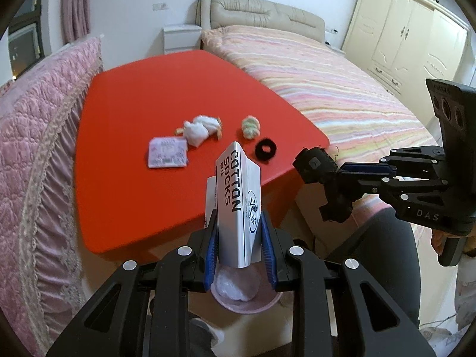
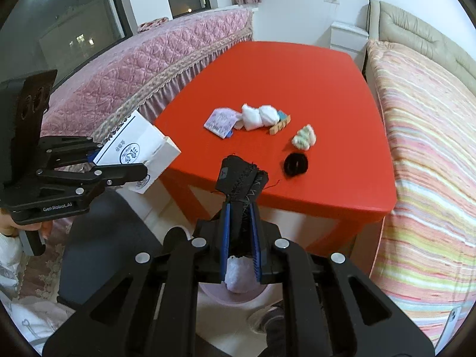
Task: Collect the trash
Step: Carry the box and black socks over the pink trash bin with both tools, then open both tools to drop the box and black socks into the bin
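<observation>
- The left gripper is clenched on a white sock box printed "COTTON SOCKS", held upright off the near edge of the red tabletop.
- The right gripper is clenched on a black piece of fabric, also held off the near edge of the tabletop.
- A pink bin lined with a clear bag sits on the floor below both grippers.
- On the tabletop lie a flat printed packet, a white crumpled wad just right of it, a pale striped wad further right, and a black hair tie near the right edge.
- A striped bed stands right of the tabletop.
</observation>
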{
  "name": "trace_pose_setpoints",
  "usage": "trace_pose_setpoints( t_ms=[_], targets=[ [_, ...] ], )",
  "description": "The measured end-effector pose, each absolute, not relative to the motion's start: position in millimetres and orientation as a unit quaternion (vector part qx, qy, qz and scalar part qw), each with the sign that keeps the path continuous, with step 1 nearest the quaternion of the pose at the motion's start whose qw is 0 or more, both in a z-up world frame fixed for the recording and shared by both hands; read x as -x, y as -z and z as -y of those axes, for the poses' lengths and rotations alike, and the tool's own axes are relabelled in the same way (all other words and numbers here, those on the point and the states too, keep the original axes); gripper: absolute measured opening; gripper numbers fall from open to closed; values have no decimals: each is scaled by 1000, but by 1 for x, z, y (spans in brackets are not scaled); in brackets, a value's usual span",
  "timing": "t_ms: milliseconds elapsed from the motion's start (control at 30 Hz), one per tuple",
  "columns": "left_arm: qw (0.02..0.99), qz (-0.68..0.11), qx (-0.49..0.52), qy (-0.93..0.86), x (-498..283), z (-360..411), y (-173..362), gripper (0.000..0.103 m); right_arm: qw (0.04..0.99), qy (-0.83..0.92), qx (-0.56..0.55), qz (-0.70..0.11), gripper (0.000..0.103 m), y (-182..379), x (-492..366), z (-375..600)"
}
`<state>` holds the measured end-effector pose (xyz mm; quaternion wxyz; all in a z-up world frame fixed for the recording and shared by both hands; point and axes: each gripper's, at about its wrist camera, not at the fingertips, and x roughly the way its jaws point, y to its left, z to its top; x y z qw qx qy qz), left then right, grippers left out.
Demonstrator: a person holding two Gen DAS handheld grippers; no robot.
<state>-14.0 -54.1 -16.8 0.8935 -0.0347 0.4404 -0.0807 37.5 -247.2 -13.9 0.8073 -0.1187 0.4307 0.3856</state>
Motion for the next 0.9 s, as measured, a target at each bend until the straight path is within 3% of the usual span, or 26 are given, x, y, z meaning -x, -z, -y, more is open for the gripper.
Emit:
trace_pose_setpoints(
  t_ms=[533,600,633,667,700,733,800,900],
  targets=[
    [874,-473,48,98,19,65,44,28,783,-400,109,-463,13,41,-26,248],
    [874,-472,50,99,19,65,45,37,779,-404,109,-467,20,43,-27,248],
    [875,-472,51,98,18,65,45,52,779,-404,108,-468,23,44,-27,248],
    [875,-471,51,98,18,65,45,59,779,-402,108,-468,37,45,-27,248],
    [877,-469,52,96,18,64,46,75,782,-399,109,-467,55,46,-28,248],
    [879,-465,53,90,18,62,46,87,784,-396,106,-467,61,46,-29,249],
    [880,-465,55,80,17,60,47,88,789,-385,99,-469,79,47,-32,251],
    [879,-467,60,74,15,55,49,92,794,-377,92,-468,87,47,-36,255]
  ],
)
